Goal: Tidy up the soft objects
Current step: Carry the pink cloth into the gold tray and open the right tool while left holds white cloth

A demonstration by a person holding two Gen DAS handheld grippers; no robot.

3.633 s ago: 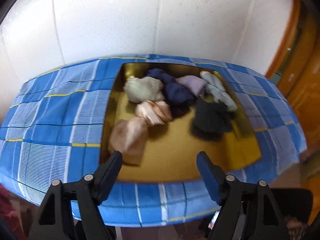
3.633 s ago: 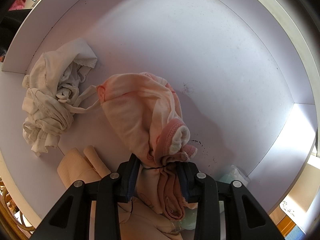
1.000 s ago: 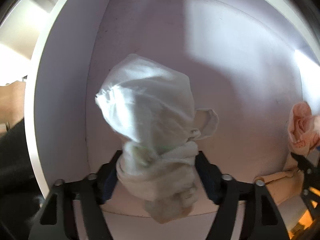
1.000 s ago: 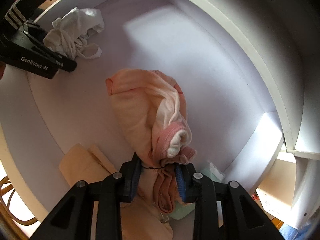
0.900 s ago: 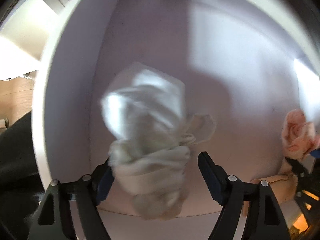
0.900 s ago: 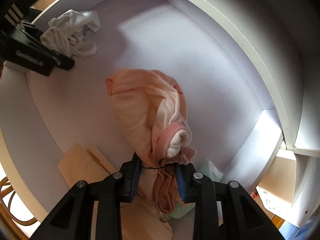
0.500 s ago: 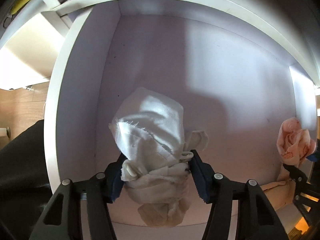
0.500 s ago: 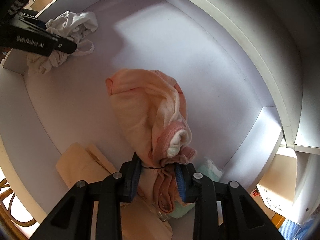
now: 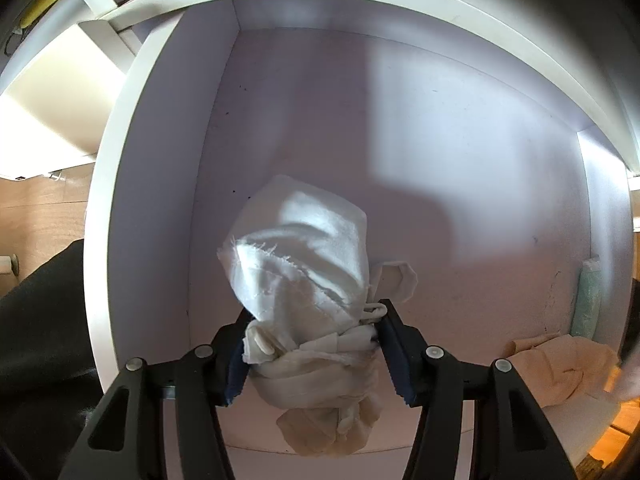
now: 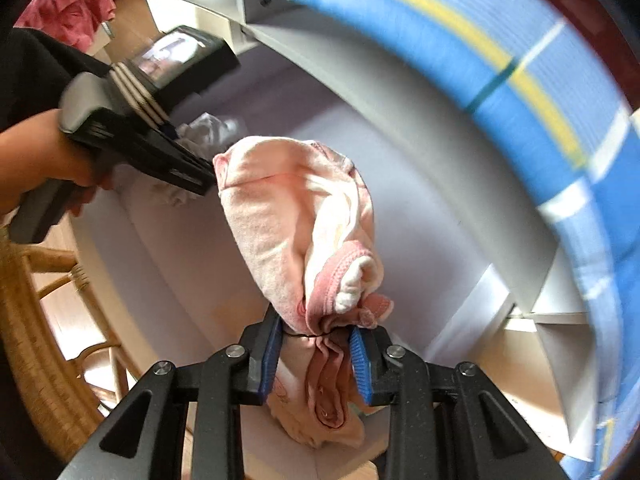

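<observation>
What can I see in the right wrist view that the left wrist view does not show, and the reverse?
Only the right wrist view shows the pink cloth clamped in the right claw, the blue checked cloth, a wicker chair and the hand holding the left claw. Only the left wrist view shows the beige cloth lying in the corner. Both show the white cloth in the left claw and the white box.

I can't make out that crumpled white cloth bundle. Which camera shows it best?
The left wrist view: the crumpled white cloth bundle fills the middle, clamped in the left tool. The right wrist view shows only a blurred white scrap behind that tool.
</observation>
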